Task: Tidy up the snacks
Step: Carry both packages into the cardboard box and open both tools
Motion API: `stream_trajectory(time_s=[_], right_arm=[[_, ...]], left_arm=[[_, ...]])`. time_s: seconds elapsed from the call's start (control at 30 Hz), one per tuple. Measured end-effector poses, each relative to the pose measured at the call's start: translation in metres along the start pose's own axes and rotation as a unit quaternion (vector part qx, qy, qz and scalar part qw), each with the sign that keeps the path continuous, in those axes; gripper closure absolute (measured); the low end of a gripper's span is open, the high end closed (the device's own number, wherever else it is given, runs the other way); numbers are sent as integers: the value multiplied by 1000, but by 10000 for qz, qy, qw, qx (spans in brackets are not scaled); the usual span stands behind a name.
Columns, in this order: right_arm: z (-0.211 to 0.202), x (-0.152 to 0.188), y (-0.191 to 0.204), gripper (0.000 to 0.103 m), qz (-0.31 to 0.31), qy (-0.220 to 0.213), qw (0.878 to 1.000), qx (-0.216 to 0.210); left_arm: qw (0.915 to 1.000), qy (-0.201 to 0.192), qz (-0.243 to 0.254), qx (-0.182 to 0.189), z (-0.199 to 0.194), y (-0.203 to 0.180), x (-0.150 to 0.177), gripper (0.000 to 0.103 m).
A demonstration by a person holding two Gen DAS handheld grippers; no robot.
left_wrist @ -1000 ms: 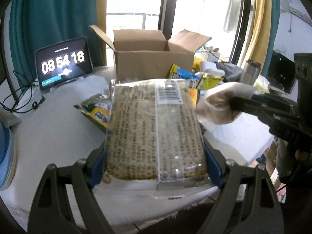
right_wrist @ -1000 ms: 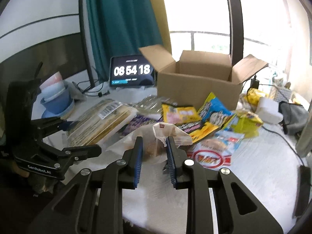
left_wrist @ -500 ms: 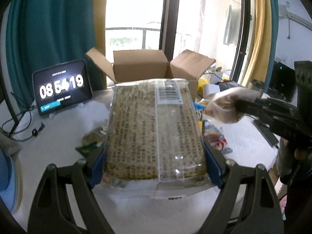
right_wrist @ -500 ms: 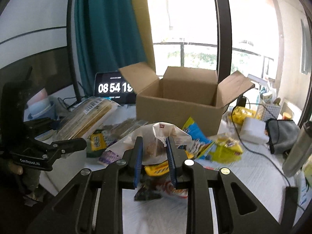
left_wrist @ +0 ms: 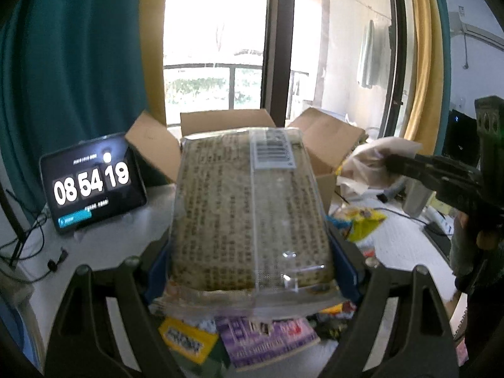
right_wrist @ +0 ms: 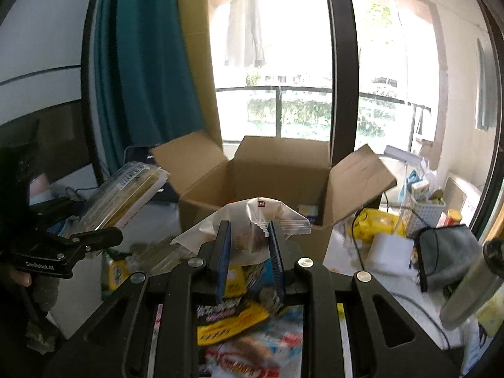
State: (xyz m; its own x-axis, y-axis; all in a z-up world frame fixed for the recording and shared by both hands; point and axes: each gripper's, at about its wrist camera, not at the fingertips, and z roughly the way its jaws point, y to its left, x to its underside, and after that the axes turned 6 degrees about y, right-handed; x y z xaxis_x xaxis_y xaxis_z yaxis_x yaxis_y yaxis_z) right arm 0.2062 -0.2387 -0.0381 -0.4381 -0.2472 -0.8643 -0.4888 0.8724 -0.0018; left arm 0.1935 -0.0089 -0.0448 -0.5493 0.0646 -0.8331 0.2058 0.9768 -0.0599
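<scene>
left gripper (left_wrist: 250, 271): jaws spread wide, clamped on both long sides of a big clear-wrapped cracker pack (left_wrist: 250, 211). Pack fills the middle of the left wrist view, barcode label at its far end, lifted off the table.

same pack from the other side: sits mid-left in the right wrist view (right_wrist: 126, 192), tilted, far end angled up toward the box.

right gripper (right_wrist: 249, 249): jaws pinched narrow on a small white pouch (right_wrist: 249, 220), crinkly top sticking up above the pads. In the left wrist view it's at the right edge, pale bag poking out of black fingers (left_wrist: 406, 163).

cardboard box (right_wrist: 277, 170): open, all flaps out, centre of the right wrist view, just behind the pouch. Something blue and yellow is inside at the bottom right, can't tell what.

loose snacks (right_wrist: 233, 315): colourful pile on the table under both grippers, lower middle of both views, kinda blurry.

tablet (left_wrist: 93, 182): left of the box, big clock digits on screen.

table (left_wrist: 119, 236): white, cables trailing off at the left edge.

right side clutter: grey pouch (right_wrist: 447, 255) and a white basket (right_wrist: 422, 211), lower right.
</scene>
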Motion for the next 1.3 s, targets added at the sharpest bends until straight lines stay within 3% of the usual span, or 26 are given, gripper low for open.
stream_trajectory(time_s=[0.47,0.87,1.0,1.17,1.23,1.27,1.3], right_arm=[[40,-41,-29,78,-37,-306,9994,125],[100,-74,-43,78,-2,-266,9995,193],[124,-79,-50,78,72,-203,9994,253],[158,-81,-65,77,210,-67,9989,417],[165,-83,-70,71,287,-69,9986,450],[168,-84,-73,53,324,-55,9985,441],[170,-85,-76,28,378,-68,9983,432]], left_arm=[[9994,-255,158,-182,48,16,-57,18],[9991,18,18,-423,132,42,-102,16],[9975,275,-51,-653,167,53,-114,7],[9978,453,-144,-453,181,59,-123,5],[9983,395,-187,-377,178,59,-125,4],[9985,347,-223,-365,175,59,-124,4],[9985,325,-239,-368,173,59,-123,4]])
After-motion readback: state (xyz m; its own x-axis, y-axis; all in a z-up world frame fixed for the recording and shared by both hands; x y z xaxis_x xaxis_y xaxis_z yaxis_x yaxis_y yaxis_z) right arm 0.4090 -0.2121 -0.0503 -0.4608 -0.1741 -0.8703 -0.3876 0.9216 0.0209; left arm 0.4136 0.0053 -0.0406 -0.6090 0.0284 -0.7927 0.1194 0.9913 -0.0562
